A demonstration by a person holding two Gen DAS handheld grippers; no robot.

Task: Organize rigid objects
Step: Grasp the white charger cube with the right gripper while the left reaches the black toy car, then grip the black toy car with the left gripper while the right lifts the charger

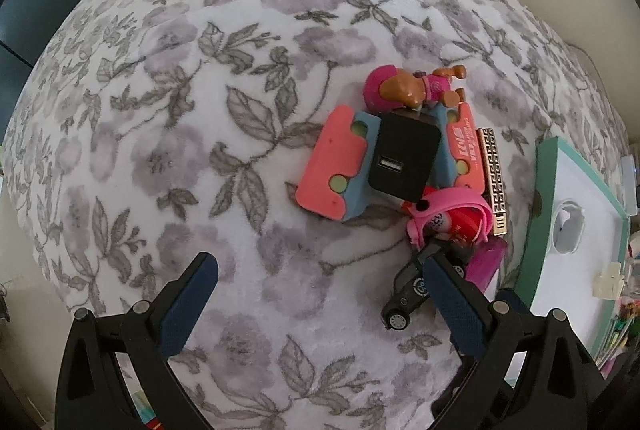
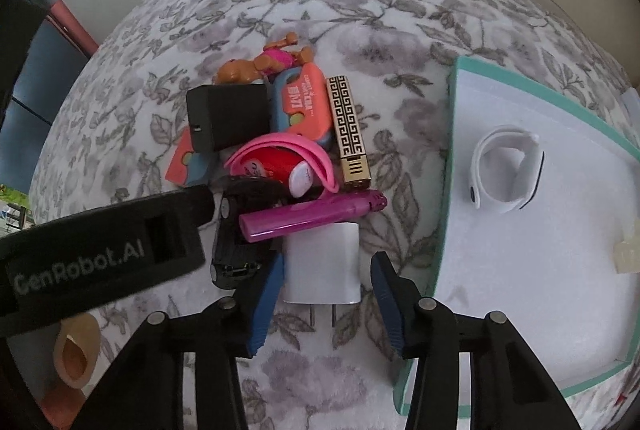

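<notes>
1. Left wrist view: the left gripper (image 1: pixel 320 266) stands wide, nothing between its blue pads; its right finger (image 1: pixel 456 306) lies over the black toy car (image 1: pixel 404 294) at lower right, and I cannot tell whether they touch.
2. The pile sits right of centre on the floral cloth (image 1: pixel 200 110). A black charger (image 1: pixel 404 158), USB port facing up, rests on a coral-and-blue block (image 1: pixel 336 166).
3. Above it, a brown toy dog (image 1: pixel 416 86) in pink lies on its side.
4. A gold lighter (image 1: pixel 494 178) with a black key pattern lies along the block's right edge; below, a pink band (image 1: pixel 452 206) loops round something red.
5. A magenta lighter (image 1: pixel 486 262) is just beside the car. At far right stands a white tray (image 1: pixel 540 210) with a teal rim.
6. Right wrist view: the right gripper (image 2: pixel 326 270) straddles a white charger (image 2: pixel 322 262), a smooth rounded block with prongs pointing to the bottom of the frame. The left pad (image 2: pixel 268 290) seems to touch it; the right pad stands slightly off, so no firm grip.
7. The magenta lighter (image 2: pixel 312 216) lies across the charger's top edge, the car (image 2: pixel 232 242) to its left.
8. A white band (image 2: pixel 506 170) stands curled in the tray (image 2: pixel 448 190) at right. The left gripper's black body (image 2: pixel 100 250) crosses the left side.
</notes>
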